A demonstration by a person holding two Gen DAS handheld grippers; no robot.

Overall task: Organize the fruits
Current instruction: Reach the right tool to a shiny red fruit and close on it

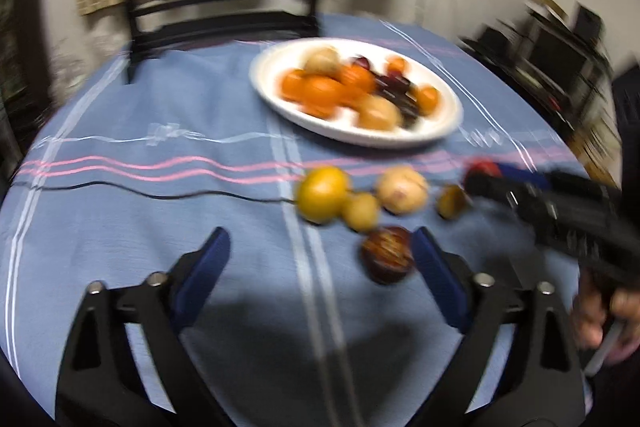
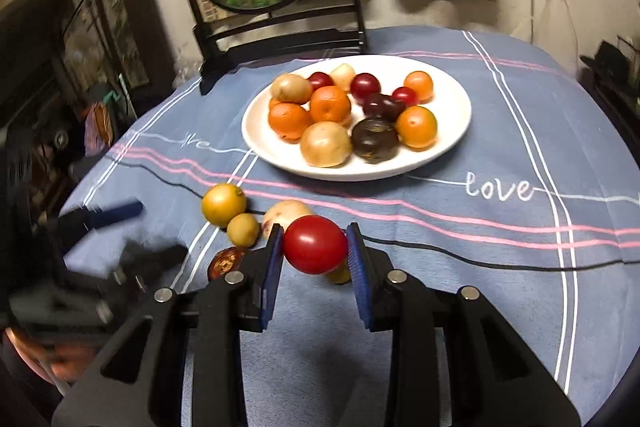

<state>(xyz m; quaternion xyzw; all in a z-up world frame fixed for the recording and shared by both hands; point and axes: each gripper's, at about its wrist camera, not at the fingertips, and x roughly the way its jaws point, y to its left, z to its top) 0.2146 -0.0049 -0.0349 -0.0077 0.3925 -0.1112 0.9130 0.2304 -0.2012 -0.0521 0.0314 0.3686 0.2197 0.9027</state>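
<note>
Right wrist: right hand-held gripper (image 2: 315, 247) pinching red fruit (image 2: 315, 245) between pads.

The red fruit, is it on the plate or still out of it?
Out. The right gripper is shut on the red fruit, holding it in front of the white plate.

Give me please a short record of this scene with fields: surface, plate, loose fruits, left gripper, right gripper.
surface: round table with blue striped cloth
plate: white plate, holding oranges, pale round fruits and dark red ones
loose fruits: yellow fruit, smaller yellow fruit, pale fruit, dark round fruit, all on the cloth in front of the plate
left gripper: left gripper open, nothing held, dark round fruit beside one finger
right gripper: right gripper shut on red fruit
</note>
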